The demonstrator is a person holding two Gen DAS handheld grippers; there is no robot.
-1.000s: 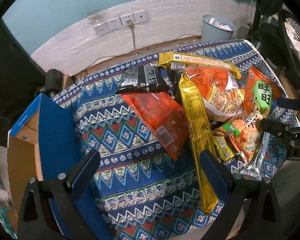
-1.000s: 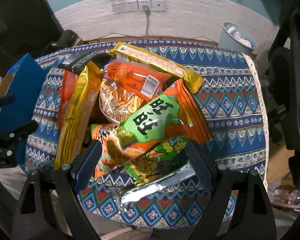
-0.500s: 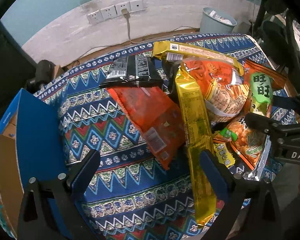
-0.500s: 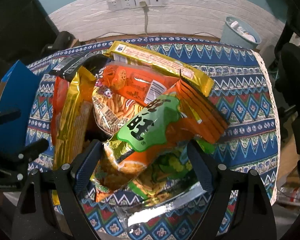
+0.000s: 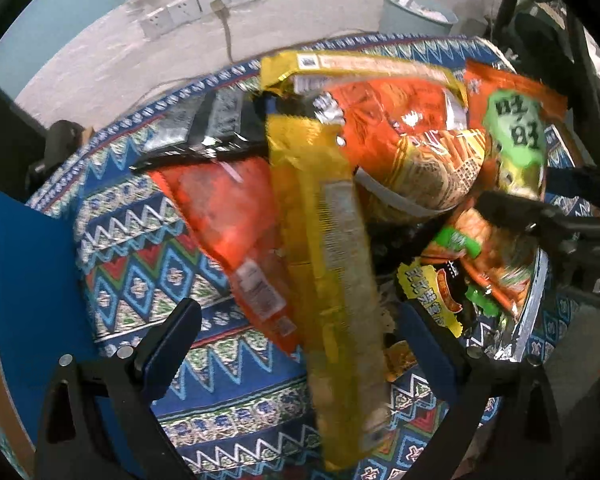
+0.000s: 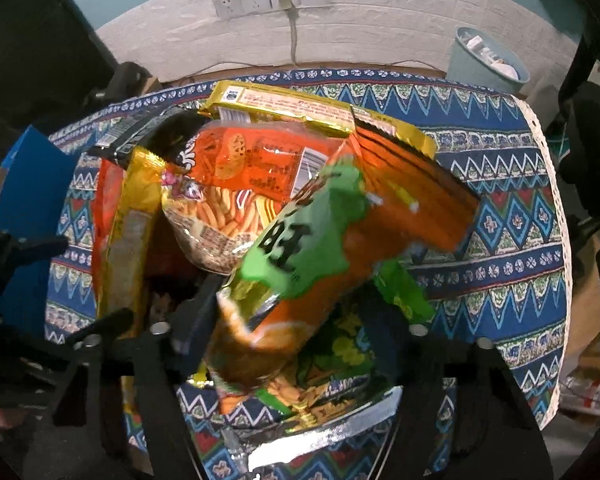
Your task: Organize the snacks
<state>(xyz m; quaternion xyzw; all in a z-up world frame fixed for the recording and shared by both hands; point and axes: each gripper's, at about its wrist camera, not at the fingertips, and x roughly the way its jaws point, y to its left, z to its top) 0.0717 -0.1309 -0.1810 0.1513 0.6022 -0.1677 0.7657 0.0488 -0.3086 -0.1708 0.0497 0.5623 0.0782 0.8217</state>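
The right gripper (image 6: 288,320), jaws clenched on the orange-and-green snack bag (image 6: 320,248), holds it slanting up-right, while the left gripper (image 5: 300,336), jaws released, straddles the long yellow packet (image 5: 332,264).

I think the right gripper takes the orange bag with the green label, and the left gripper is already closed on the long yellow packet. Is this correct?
Not quite. In the left wrist view the left gripper is open: its fingers stand wide apart, and the long yellow packet only lies between them. The rest holds: the right wrist view shows the right gripper around the orange bag with the green label.
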